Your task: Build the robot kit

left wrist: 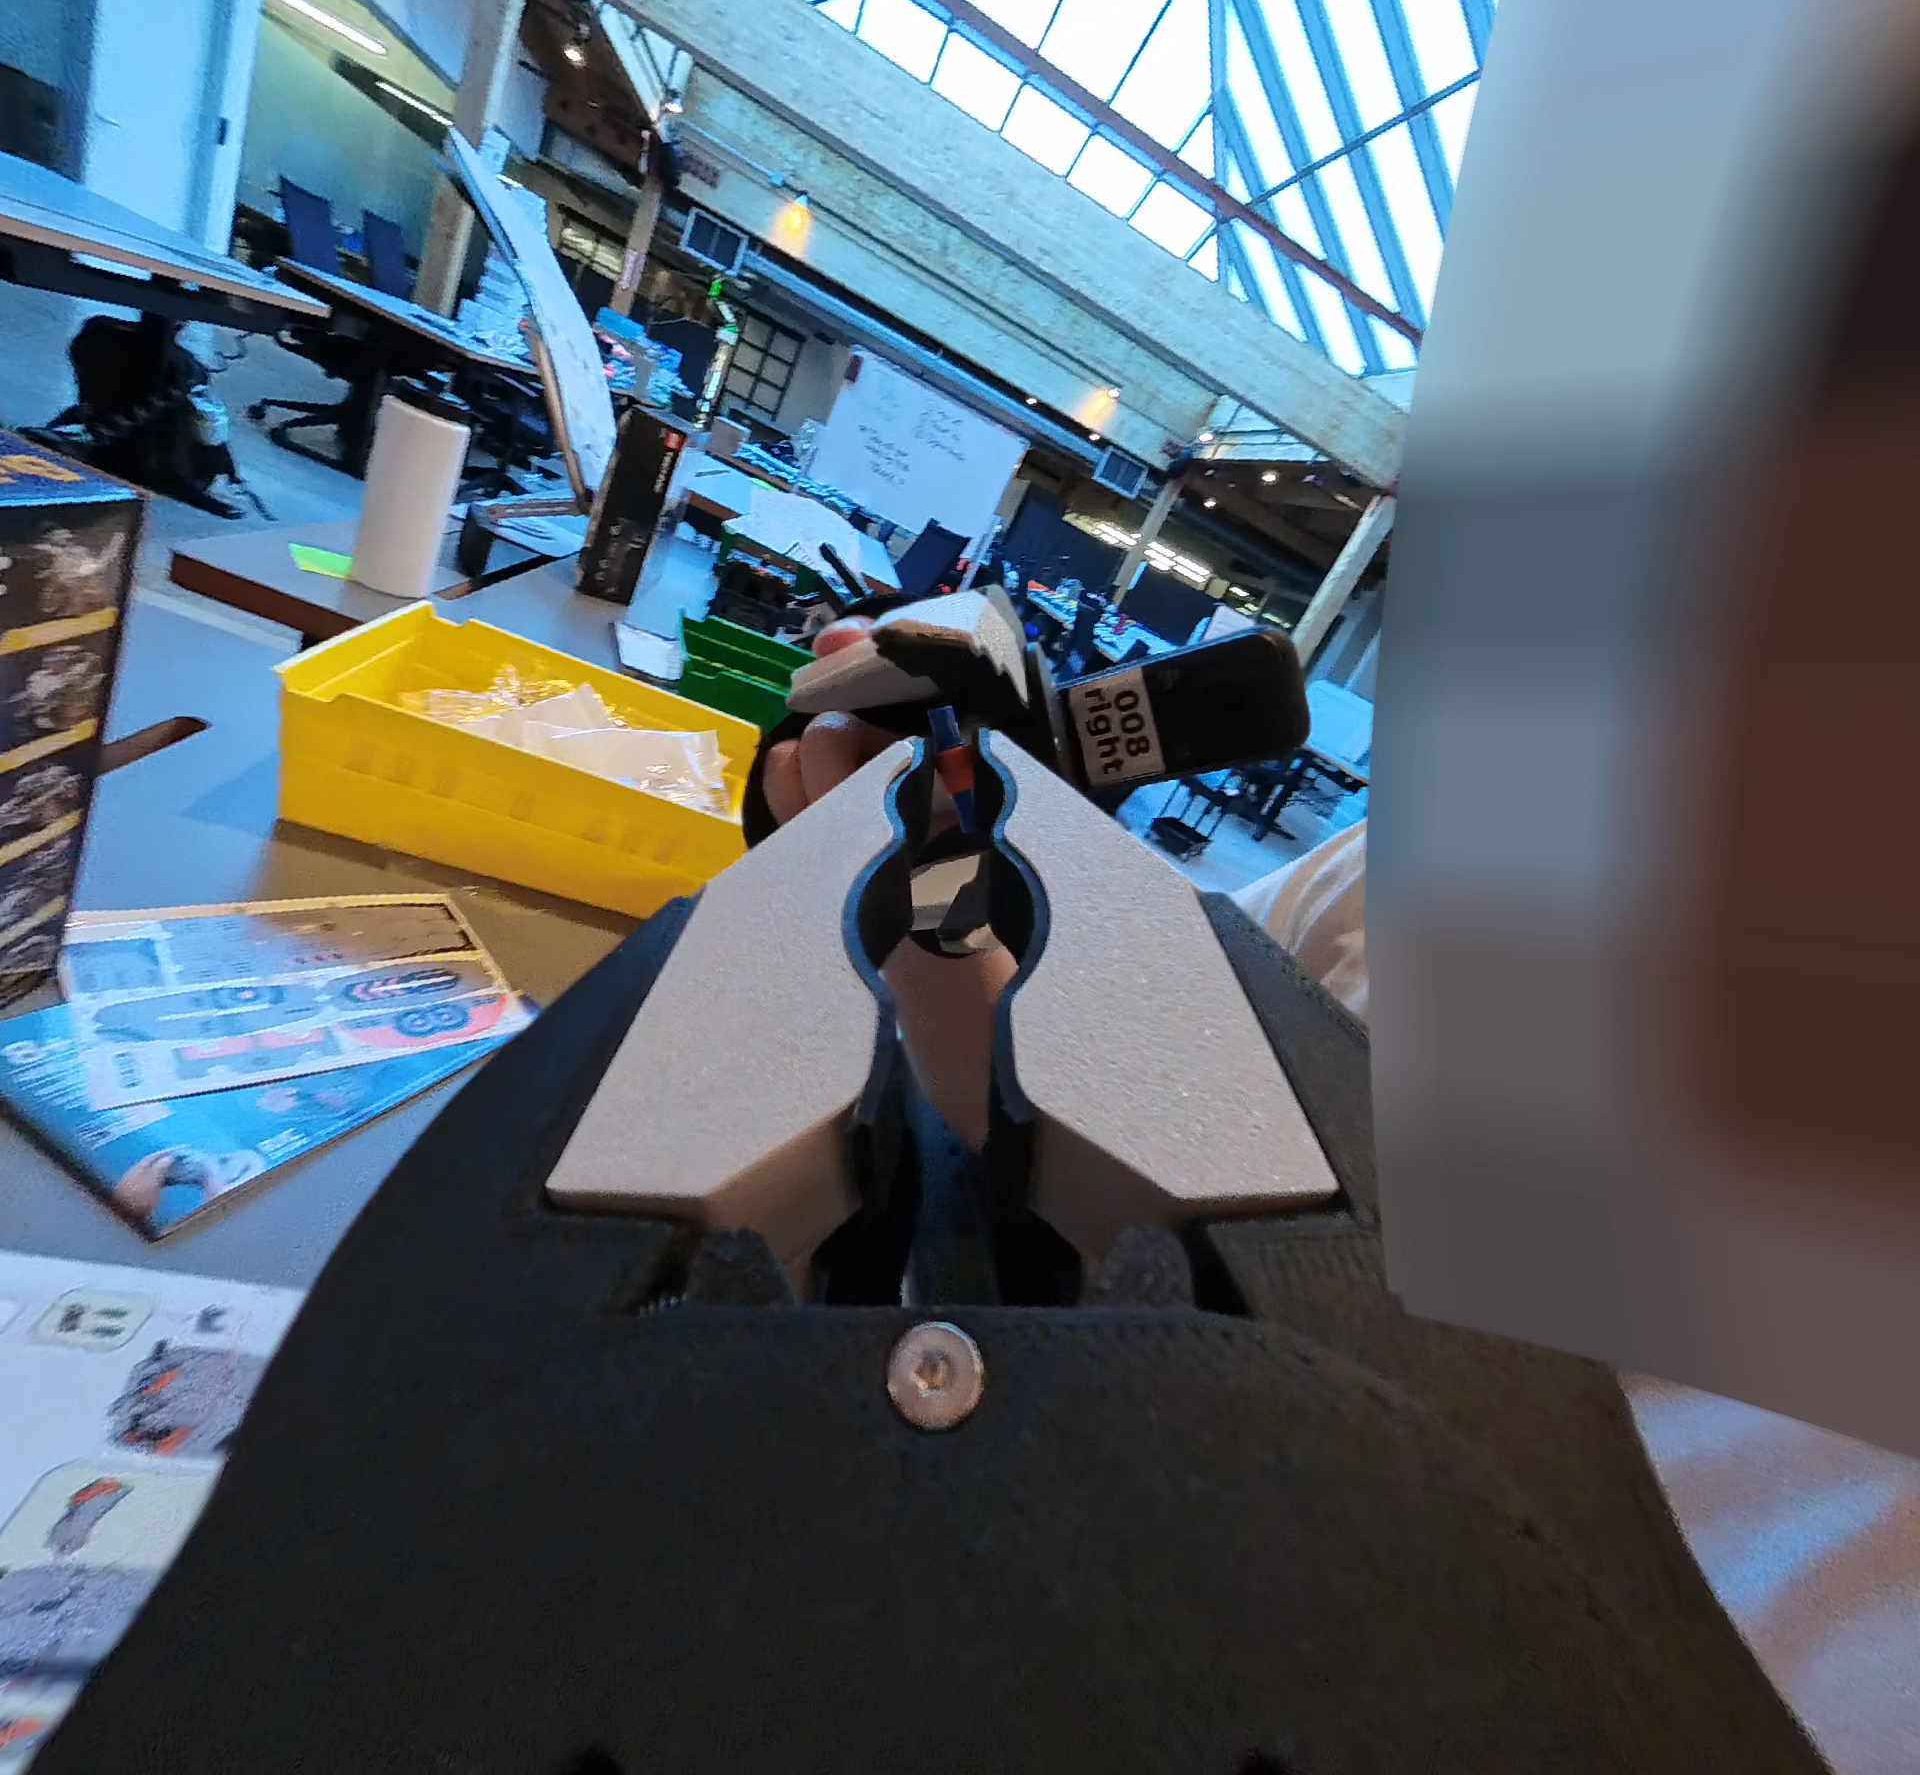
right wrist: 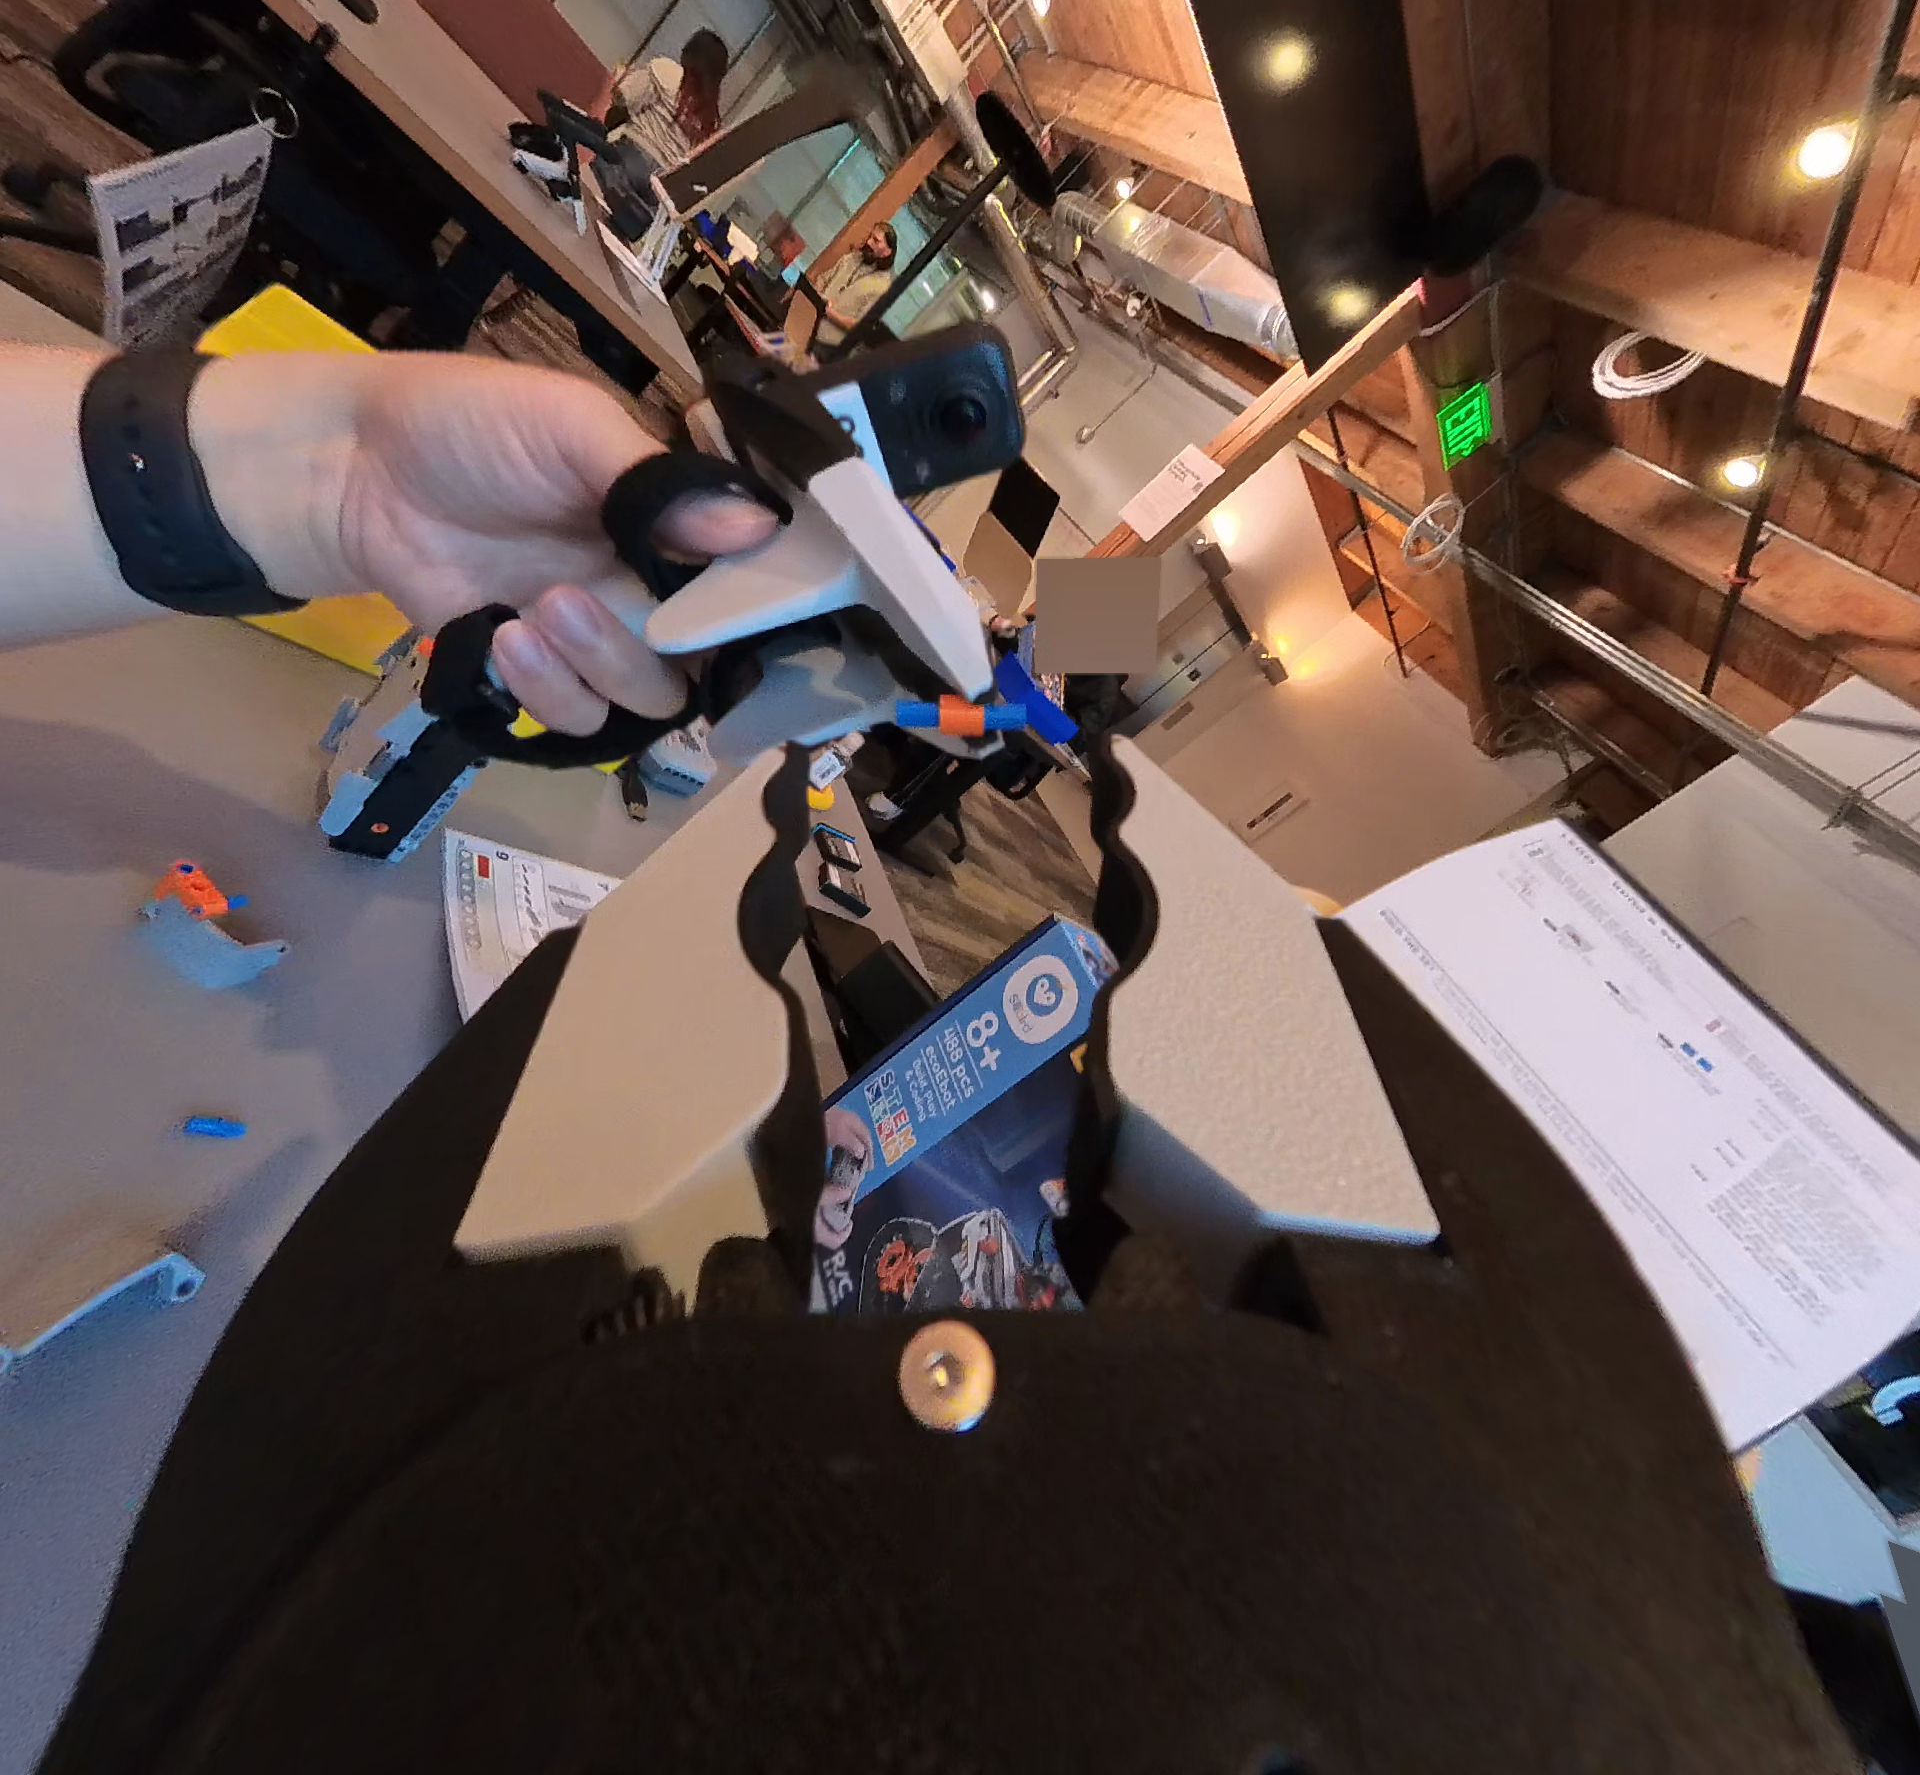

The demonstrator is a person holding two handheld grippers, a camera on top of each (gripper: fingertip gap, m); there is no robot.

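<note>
My left gripper (left wrist: pixel 948 757) is shut on a small blue pin with an orange collar (left wrist: pixel 953 769), pinched crosswise at its fingertips and held in the air. In the right wrist view the same pin (right wrist: pixel 961 715) sticks out sideways from the left gripper's tips (right wrist: pixel 971 702), which a bare hand (right wrist: pixel 436 499) holds. My right gripper (right wrist: pixel 940 764) is open and empty. Its tips sit just below the pin, facing the left gripper. It also shows in the left wrist view (left wrist: pixel 914 671), right behind the pin.
A yellow tray (left wrist: pixel 436 790) with clear plastic bags, green bins (left wrist: pixel 732 671), a paper towel roll (left wrist: pixel 410 499) and instruction booklets (left wrist: pixel 260 1029) lie on the grey table. A grey-black brick assembly (right wrist: pixel 400 775), loose pieces (right wrist: pixel 203 920), a blue box (right wrist: pixel 966 1091) and a printed sheet (right wrist: pixel 1662 1102) lie below. The tips of both grippers are at nearly the same place. Between my right fingertips and the grey-black brick assembly (right wrist: pixel 400 775) there is roughly 30 cm.
</note>
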